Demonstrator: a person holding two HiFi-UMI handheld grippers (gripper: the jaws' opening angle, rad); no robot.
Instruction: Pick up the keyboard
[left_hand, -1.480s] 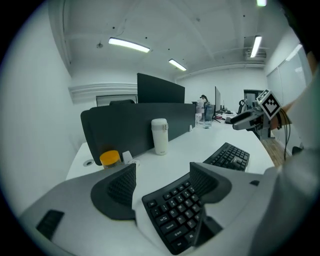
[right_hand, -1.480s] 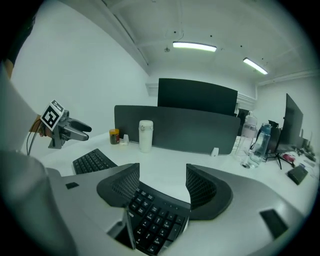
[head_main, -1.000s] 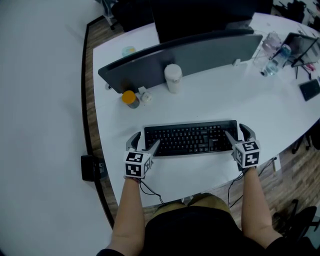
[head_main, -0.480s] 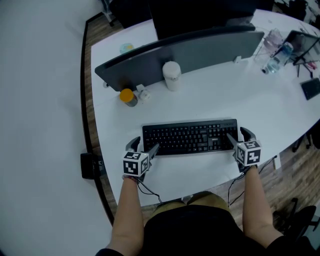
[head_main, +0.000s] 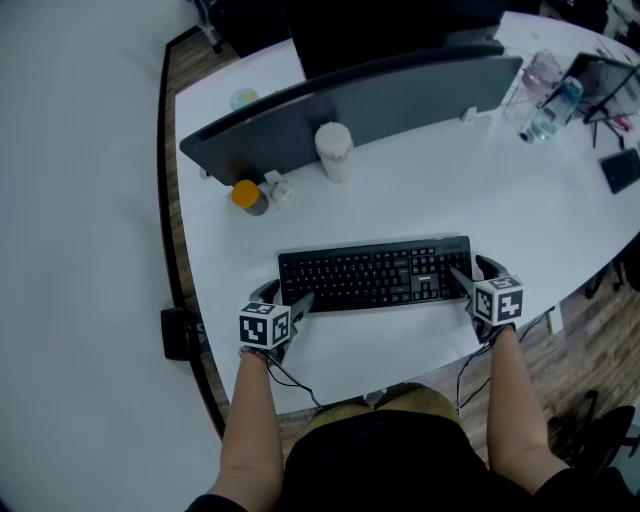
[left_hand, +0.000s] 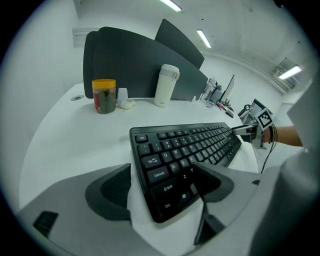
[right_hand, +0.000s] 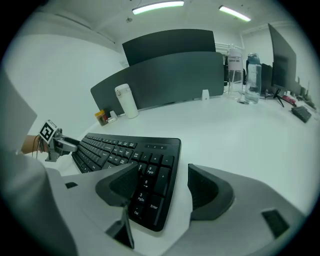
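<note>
My left tongs (left_hand: 162, 177) were open, and they had just been opening a little wider. The left end of the keyboard (head_main: 375, 275) sat between their two sides. One side was out past the end of the keyboard, over the bare desk (head_main: 450, 200). The other side was over the keys. The tongs were not squeezing it.

My right tongs (right_hand: 162, 181) were open too. The right end of the keyboard sat between them in the same way. One side was over the number keys, and the other was out past the edge with a gap of white desk showing.

The black keyboard lay flat on the white desk, right in front of me. Behind it, well apart, stood a white bottle (head_main: 333, 150) and a small jar with a yellow lid (head_main: 247, 196). Both were near a long dark wall (head_main: 350, 100) that ran across the desk. A clear water bottle (head_main: 545, 115) stood far off to the right.
</note>
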